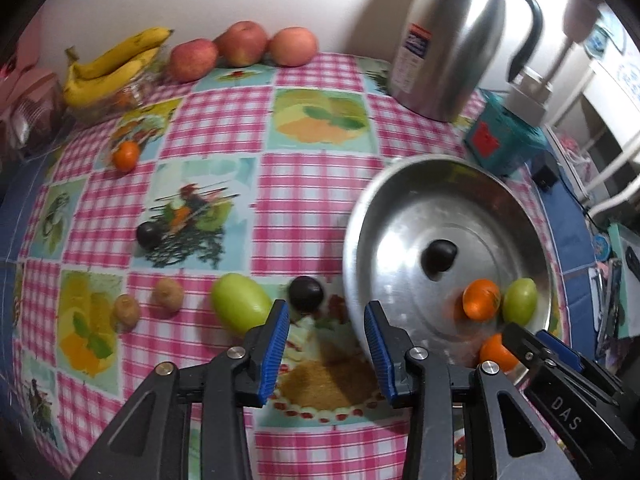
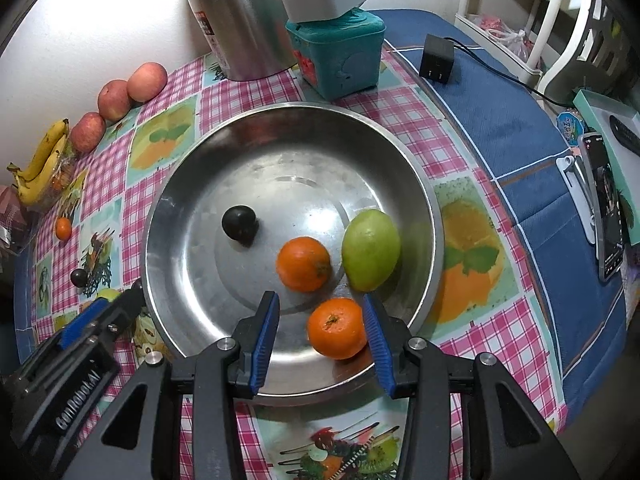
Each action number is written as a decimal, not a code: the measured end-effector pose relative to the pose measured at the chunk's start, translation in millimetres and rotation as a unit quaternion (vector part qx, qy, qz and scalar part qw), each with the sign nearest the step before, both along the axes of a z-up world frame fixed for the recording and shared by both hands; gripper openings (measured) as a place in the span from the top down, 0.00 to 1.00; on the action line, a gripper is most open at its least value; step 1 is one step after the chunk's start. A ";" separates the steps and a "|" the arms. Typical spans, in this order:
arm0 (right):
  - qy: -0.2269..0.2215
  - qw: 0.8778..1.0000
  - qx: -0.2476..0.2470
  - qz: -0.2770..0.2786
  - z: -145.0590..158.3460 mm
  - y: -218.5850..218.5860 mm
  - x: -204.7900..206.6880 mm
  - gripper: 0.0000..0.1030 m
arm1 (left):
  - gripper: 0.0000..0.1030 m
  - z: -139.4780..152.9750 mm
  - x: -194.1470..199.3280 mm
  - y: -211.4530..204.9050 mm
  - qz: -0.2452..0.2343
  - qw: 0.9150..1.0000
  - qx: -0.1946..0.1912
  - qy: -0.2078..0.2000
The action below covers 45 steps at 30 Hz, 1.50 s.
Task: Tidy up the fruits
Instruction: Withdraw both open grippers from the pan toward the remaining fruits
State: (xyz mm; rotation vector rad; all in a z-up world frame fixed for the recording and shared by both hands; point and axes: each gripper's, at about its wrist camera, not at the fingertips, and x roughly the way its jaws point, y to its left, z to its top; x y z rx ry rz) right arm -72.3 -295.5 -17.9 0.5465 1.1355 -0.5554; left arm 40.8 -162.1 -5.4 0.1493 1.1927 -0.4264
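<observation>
Left gripper [image 1: 327, 342] is hovering empty w/ jaws apart, so it's needing to drop squarely around the dark plum [image 1: 306, 293] at 12 o'clock before squeezing.

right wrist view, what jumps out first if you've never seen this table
The big steel bowl fills the middle of the pink checked tablecloth, holding two oranges, a green fruit and a dark plum. The right hand-held gripper hangs open over the bowl's near edge, the nearer orange between its blue fingers. Behind stand a tall steel thermos jug and, along the wall to the left, three apples and bananas.
</observation>
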 end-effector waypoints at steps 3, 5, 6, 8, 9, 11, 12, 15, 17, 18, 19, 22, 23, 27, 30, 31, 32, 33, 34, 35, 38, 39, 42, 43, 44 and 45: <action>0.001 1.000 -0.002 0.002 0.1 1.3 0.8 0.57 | 0.59 2.9 6.7 13.6 0.016 1.000 0.003 -0.005; 0.002 1.000 -0.003 0.004 0.2 1.9 1.2 0.57 | 0.59 4.9 11.2 22.5 0.028 1.000 0.006 -0.008; 0.002 1.000 -0.003 0.005 0.2 2.5 1.6 0.57 | 0.59 6.3 13.8 28.0 0.035 0.999 0.007 -0.009; 0.002 1.000 -0.003 0.008 0.6 3.4 2.4 0.57 | 0.59 8.4 17.7 37.2 0.047 0.999 0.006 -0.009; 0.002 1.000 -0.003 0.010 0.8 3.9 2.9 0.57 | 0.59 9.9 19.2 41.9 0.053 0.999 0.005 -0.009; 0.002 1.000 -0.004 0.013 1.4 4.7 3.5 0.57 | 0.59 11.4 22.3 49.4 0.062 0.998 0.002 -0.008; 0.002 1.000 -0.005 0.015 2.0 5.6 3.9 0.57 | 0.59 11.9 23.6 52.3 0.067 0.998 0.000 -0.007; 0.000 1.000 -0.007 0.020 3.9 7.5 4.9 0.57 | 0.59 13.7 25.5 58.8 0.074 0.997 -0.005 -0.005; -0.001 1.000 -0.009 0.024 5.8 8.9 5.8 0.57 | 0.59 14.8 25.7 60.4 0.076 0.997 -0.008 -0.005; -0.003 1.000 -0.010 0.025 7.1 9.5 6.1 0.57 | 0.59 15.4 25.7 60.5 0.076 0.997 -0.008 -0.006; -0.004 1.000 -0.011 0.026 7.9 10.1 6.4 0.57 | 0.59 15.9 25.7 60.5 0.076 0.997 -0.009 -0.006; -0.007 0.999 -0.014 0.029 10.3 11.6 7.1 0.57 | 0.59 16.2 25.5 59.7 0.073 0.997 -0.009 -0.006; -0.007 0.999 -0.014 0.029 10.5 12.0 7.5 0.57 | 0.59 15.9 25.5 59.3 0.072 0.997 -0.009 -0.005; -0.005 0.999 -0.012 0.032 8.4 12.9 8.6 0.54 | 0.51 11.8 25.3 57.6 0.071 0.997 -0.001 -0.001; -0.002 0.999 -0.006 0.032 4.9 13.0 9.2 0.47 | 0.47 7.4 25.6 56.9 0.071 0.997 0.005 0.004; -0.001 0.999 -0.005 0.033 4.0 13.1 9.5 0.47 | 0.45 6.4 25.6 57.0 0.071 0.997 0.006 0.006; 0.000 0.999 -0.005 0.033 3.3 13.2 9.5 0.47 | 0.43 5.1 25.8 56.7 0.071 0.997 0.009 0.007; 0.001 0.999 -0.006 0.034 2.6 13.5 9.9 0.47 | 0.43 4.2 25.9 56.5 0.071 0.997 0.012 0.008; 0.002 0.999 -0.006 0.034 2.2 13.8 10.2 0.46 | 0.42 3.2 26.0 56.2 0.070 0.997 0.017 0.007; 0.002 0.999 -0.006 0.035 1.6 13.8 10.3 0.46 | 0.41 2.3 25.9 56.2 0.070 0.997 0.020 0.008; 0.006 0.999 -0.007 0.038 0.3 14.8 11.5 0.41 | 0.31 -0.6 26.5 56.8 0.073 0.997 0.026 0.011; 0.007 0.999 -0.007 0.039 0.1 15.7 12.0 0.40 | 0.28 -1.6 26.8 57.5 0.076 0.997 0.030 0.011; 0.008 0.999 -0.003 0.043 -1.5 16.6 13.1 0.30 | 0.14 -4.6 27.9 60.3 0.083 0.995 0.047 0.006; 0.007 0.999 -0.002 0.044 -1.7 16.8 13.3 0.28 | 0.12 -5.3 28.4 61.0 0.085 0.995 0.051 0.005; 0.008 0.999 -0.002 0.045 -1.8 17.1 13.7 0.28 | 0.10 -5.8 28.7 61.9 0.087 0.995 0.054 0.003; 0.008 0.999 -0.004 0.047 -1.8 17.5 14.1 0.28 | 0.08 -6.1 29.0 62.8 0.089 0.995 0.055 0.002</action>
